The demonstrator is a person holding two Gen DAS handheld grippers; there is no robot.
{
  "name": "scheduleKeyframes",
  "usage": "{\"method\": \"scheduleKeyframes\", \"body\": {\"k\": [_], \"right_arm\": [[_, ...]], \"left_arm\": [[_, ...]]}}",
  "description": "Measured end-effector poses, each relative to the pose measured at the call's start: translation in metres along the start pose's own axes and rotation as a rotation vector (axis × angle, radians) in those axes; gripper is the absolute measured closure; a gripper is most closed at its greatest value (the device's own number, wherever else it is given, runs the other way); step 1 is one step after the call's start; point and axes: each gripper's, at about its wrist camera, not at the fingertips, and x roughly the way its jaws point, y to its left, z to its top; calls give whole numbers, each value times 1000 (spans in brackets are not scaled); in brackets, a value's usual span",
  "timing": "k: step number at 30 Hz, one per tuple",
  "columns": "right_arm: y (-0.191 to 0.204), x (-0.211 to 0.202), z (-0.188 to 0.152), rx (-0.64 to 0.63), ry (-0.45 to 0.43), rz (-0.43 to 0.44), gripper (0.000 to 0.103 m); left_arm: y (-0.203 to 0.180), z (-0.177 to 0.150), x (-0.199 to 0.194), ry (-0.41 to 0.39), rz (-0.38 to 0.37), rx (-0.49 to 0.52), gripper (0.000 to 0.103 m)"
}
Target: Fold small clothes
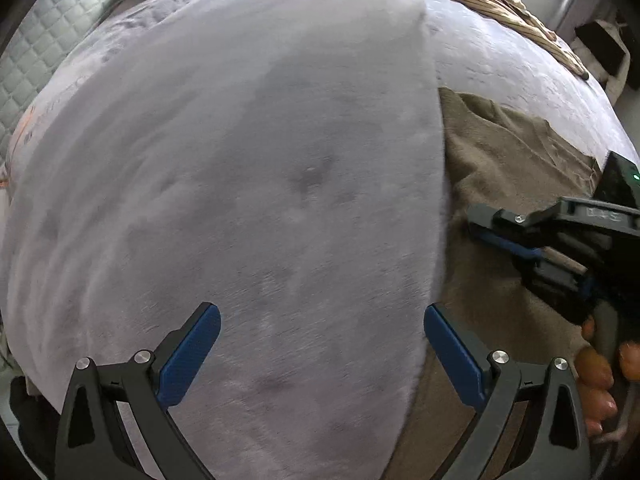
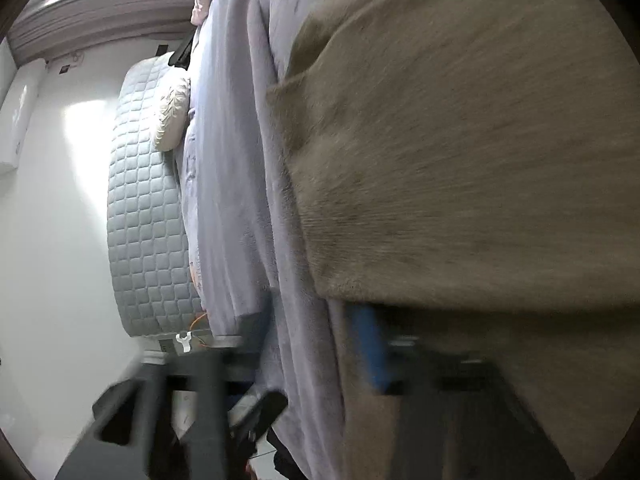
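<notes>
A: Left gripper (image 1: 322, 354)?
B: Jaws wide apart, nothing between, hanging over lilac blanket (image 1: 240, 160) on the bed.
A: Right gripper (image 1: 486, 228)?
B: Jaws together, over brown garment (image 1: 500, 152); grip on cloth not clear, view blurred.
A: Garment location?
B: Flat along blanket's right edge, partly tucked under.

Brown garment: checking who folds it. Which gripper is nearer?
Right. The right gripper is over the brown garment; the left gripper hangs open over the lilac blanket beside it.
</notes>
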Motion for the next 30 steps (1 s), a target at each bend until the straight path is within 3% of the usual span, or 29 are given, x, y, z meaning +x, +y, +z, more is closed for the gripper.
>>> {"method": "scheduleKeyframes", "body": {"k": [3, 7, 12, 14, 16, 17, 18, 24, 30], "right_arm": [[7, 10, 1, -27, -18, -31, 97], [4, 28, -6, -54, 32, -83, 99], [16, 18, -22, -90, 74, -145, 97], [16, -7, -26, -101, 61, -159, 93], [10, -42, -32, -98, 29, -183, 73], [8, -59, -33, -94, 4, -200, 49], [4, -78, -35, -89, -27, -212, 38], [-44, -195, -54, 36, -210, -269, 38], [-97, -282, -86, 192, -351, -301, 38]], "left_arm": [[12, -9, -4, -6, 20, 6, 2], [18, -17, 4, 57, -9, -7, 2], [14, -24, -18, -2, -53, 10, 2], [3, -23, -24, -19, -74, 34, 2], [-12, -23, -28, -25, -95, 71, 2], [-21, -22, -28, -26, -103, 83, 2], [-32, -22, -29, -23, -120, 99, 2], [-86, -29, -31, 48, -210, 164, 2], [-139, -48, -39, 103, -166, 284, 2]]}}
